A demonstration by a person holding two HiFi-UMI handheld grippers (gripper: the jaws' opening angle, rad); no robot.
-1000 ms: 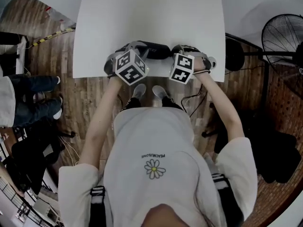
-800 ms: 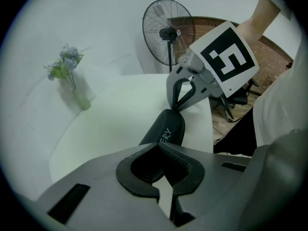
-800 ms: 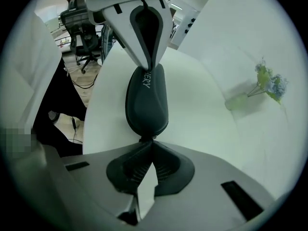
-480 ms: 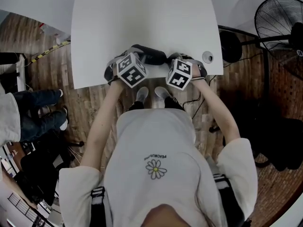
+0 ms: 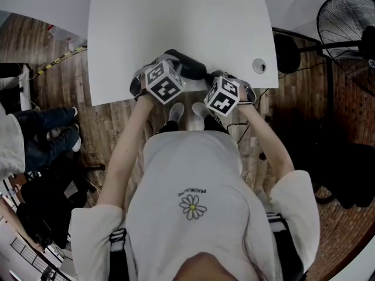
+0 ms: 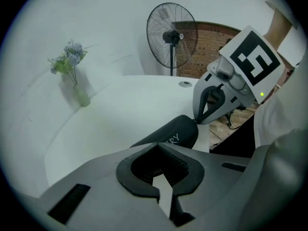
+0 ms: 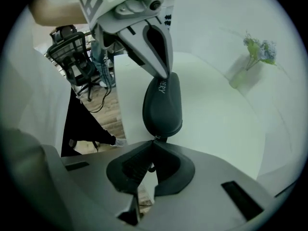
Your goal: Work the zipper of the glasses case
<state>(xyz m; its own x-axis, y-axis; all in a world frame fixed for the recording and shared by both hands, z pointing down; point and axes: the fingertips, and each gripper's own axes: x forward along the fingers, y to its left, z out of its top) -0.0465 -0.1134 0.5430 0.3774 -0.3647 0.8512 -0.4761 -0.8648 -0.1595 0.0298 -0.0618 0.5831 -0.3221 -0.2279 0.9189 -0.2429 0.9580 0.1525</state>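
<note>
Starting on the left: pinching one end of the glasses case point(image 7: 162, 107) with the left claw point(image 6: 157, 146), tips pressed tight on the shell. Sitting right at the near edge of the white table point(image 5: 176, 22), stretched between both claws; resting or slightly lifted, cannot tell. Looks like a hard, smooth, dark shell: light, stiff enough to brace against, probably a bit slippery. Best held by the end, as now, never squeezed across the middle.

Moving right: nipping a tiny tab at the opposite end with the right claw point(image 7: 155, 141), pressed fully together. Looks like the zipper pull point(image 7: 157, 138). Thin, easy to lose, so worth a square, deep bite and a steady drag along the seam, not away from it. Seems zipped shut along the visible side; nothing of the inside on show.

Further right in the right gripper view, off in the white background: a slim vase point(image 7: 239, 79) holding a few flowers point(image 7: 260, 49). Past the table's right edge in the head view, a standing fan point(image 5: 348, 37).
</note>
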